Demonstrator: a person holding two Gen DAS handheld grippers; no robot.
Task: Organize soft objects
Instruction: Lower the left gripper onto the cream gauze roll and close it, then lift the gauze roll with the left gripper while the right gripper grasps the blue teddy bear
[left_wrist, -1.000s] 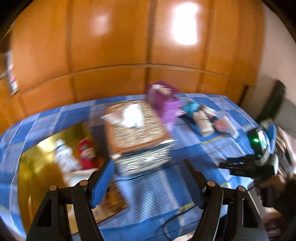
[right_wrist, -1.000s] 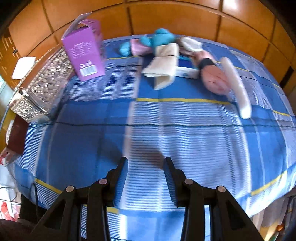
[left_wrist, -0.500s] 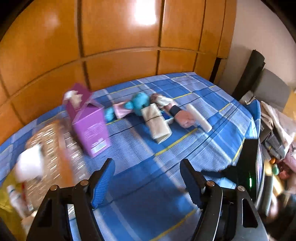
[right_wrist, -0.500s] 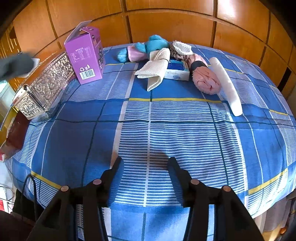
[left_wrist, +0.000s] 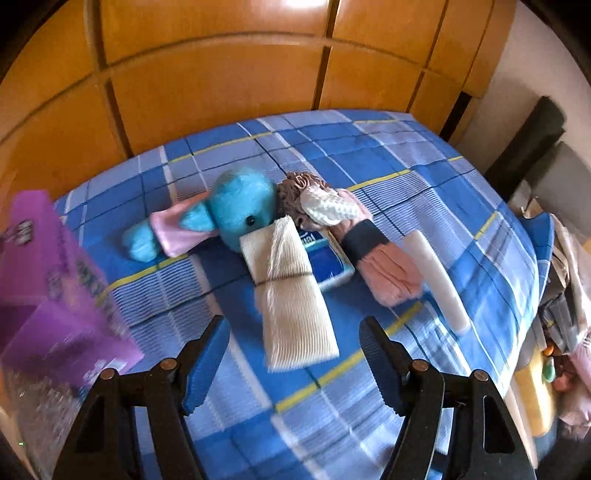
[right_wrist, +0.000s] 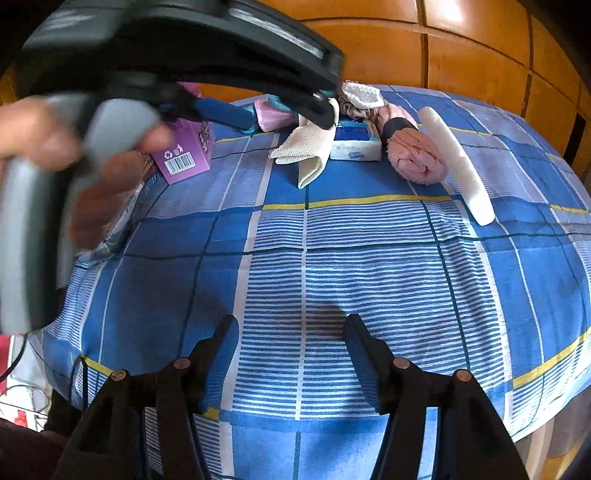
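A pile of soft things lies on the blue checked cloth (left_wrist: 424, 177): a blue plush elephant (left_wrist: 240, 206), a cream folded cloth (left_wrist: 291, 291) tied with a band, a pink fluffy piece (left_wrist: 388, 269) with a dark cuff, a white knitted pad (left_wrist: 328, 208) and a white roll (left_wrist: 436, 280). A blue tissue pack (left_wrist: 328, 262) sits among them. My left gripper (left_wrist: 295, 330) hovers open just short of the cream cloth, holding nothing. My right gripper (right_wrist: 291, 323) hangs over bare cloth nearer the front, its jaws opening with nothing between them. The cream cloth (right_wrist: 310, 147) and pink piece (right_wrist: 417, 155) lie far beyond it.
A purple carton (left_wrist: 48, 280) stands left of the pile, blurred. A person's hand (right_wrist: 37, 140) with the left tool fills the right wrist view's upper left. Wood panelling (left_wrist: 221, 81) backs the table. A dark chair (left_wrist: 532, 136) and clutter stand off the right edge.
The left gripper has swept right, from the ornate box and gold tray to the soft pile, and now shows in the right wrist view. The right jaws have widened in place.
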